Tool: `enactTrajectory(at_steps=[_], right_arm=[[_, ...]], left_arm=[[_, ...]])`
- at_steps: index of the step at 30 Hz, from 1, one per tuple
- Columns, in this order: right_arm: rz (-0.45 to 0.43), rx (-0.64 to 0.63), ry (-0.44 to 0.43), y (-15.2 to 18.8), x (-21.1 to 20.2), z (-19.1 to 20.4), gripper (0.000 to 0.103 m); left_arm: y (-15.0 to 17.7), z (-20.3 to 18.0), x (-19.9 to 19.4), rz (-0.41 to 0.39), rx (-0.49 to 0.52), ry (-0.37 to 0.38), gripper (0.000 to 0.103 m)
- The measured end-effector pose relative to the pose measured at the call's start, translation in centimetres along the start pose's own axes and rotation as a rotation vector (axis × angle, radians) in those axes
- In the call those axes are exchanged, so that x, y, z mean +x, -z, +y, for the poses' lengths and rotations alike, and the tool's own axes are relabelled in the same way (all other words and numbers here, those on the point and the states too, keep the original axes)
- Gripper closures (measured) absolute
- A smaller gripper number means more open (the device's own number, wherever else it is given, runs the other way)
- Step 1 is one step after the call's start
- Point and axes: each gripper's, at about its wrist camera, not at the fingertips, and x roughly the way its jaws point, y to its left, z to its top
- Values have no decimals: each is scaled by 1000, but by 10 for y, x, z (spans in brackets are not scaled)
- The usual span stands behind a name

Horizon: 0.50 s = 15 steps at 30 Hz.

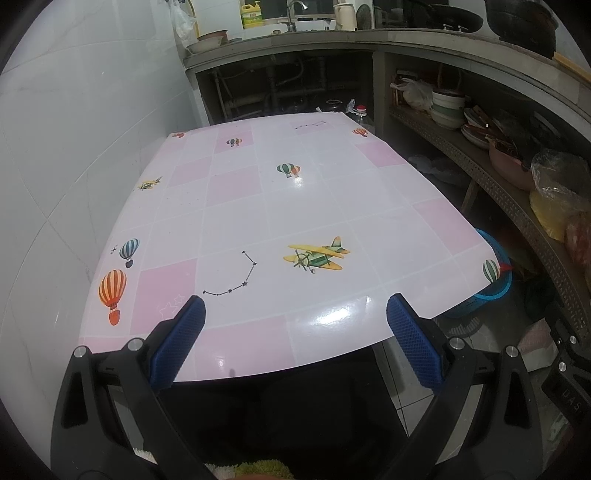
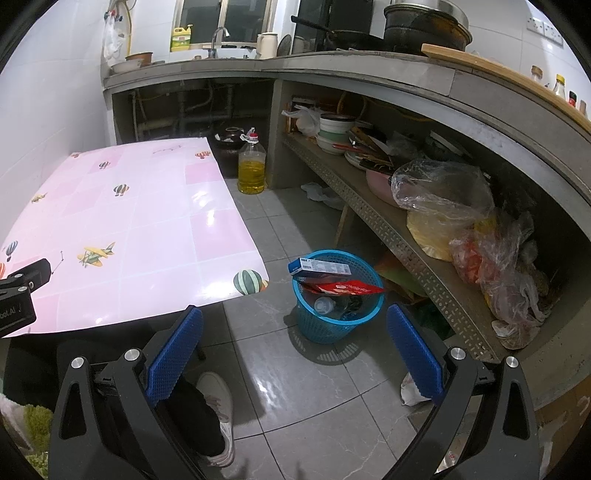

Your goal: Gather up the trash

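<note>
We are in a home kitchen: a concrete counter (image 2: pixel 332 62) carries a sink faucet (image 2: pixel 218 37), a dish-soap bottle (image 2: pixel 181 38) and blackened woks (image 2: pixel 424 27). Bowls (image 2: pixel 334 129) crowd the shelf beneath, and a cooking-oil bottle (image 2: pixel 252 166) stands on the tiled floor (image 2: pixel 295 387) by the table's far corner.

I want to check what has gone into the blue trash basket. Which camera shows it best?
The right wrist view: the blue trash basket stands whole on the floor, its mouth open to the camera, with a blue box, a red packet and a clear bottle inside. The left wrist view shows only a sliver of its rim past the table corner.
</note>
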Motion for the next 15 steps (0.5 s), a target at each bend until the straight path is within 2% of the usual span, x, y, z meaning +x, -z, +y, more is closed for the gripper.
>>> enactTrajectory(at_steps=[15], right_arm=[[-5, -2, 3, -3, -1, 1, 6]], left_arm=[[-2, -2, 0, -3, -1, 0, 8]])
